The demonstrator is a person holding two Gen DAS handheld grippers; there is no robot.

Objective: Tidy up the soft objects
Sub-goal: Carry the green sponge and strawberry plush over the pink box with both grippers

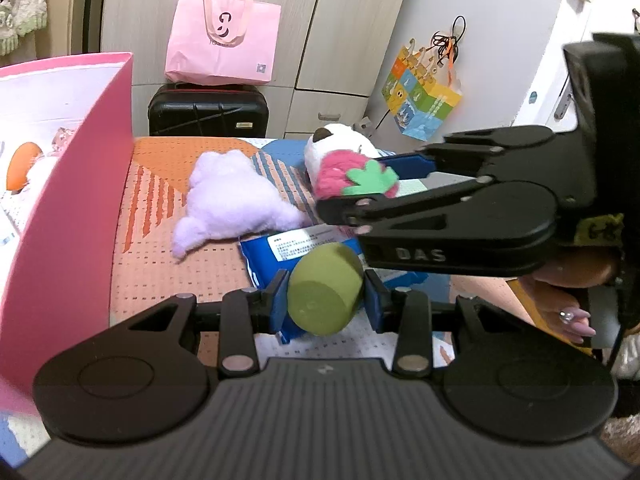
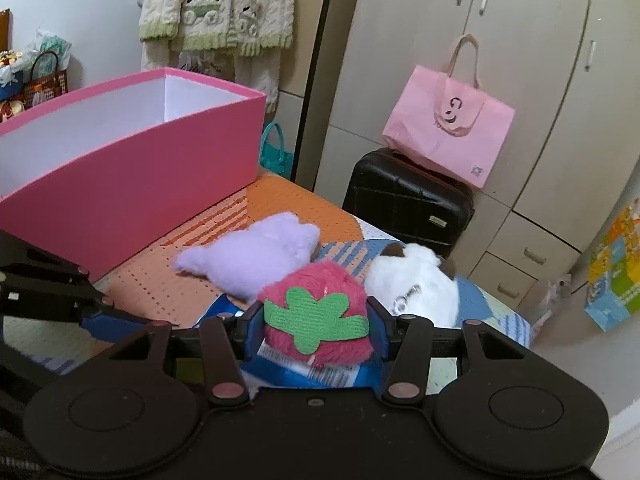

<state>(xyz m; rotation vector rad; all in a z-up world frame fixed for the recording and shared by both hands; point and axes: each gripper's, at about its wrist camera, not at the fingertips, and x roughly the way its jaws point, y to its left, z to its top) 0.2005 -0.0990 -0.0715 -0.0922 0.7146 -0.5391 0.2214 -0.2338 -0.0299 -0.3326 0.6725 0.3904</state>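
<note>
Left wrist view: left claw point(image 1: 325, 300) pinching green foam cylinder point(image 1: 324, 290), long axis pointing away; pink box point(image 1: 80, 200) left of frame. Right claw point(image 2: 316, 330) pinching strawberry plush point(image 2: 316, 312).

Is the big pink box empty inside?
Cannot tell fully. The pink box is open on top, and the right wrist view shows only bare white inner walls; its bottom is hidden.

The tall pink cardboard box point(image 2: 132, 160) walled off the left side, its open top free above the rim. Between its wall and the fluffy lilac plush toy point(image 2: 256, 256) ran a bare strip of orange perforated mat point(image 2: 160, 280). A white plush animal point(image 2: 416, 284) and a blue plastic packet point(image 1: 280, 252) crowded the middle.
</note>
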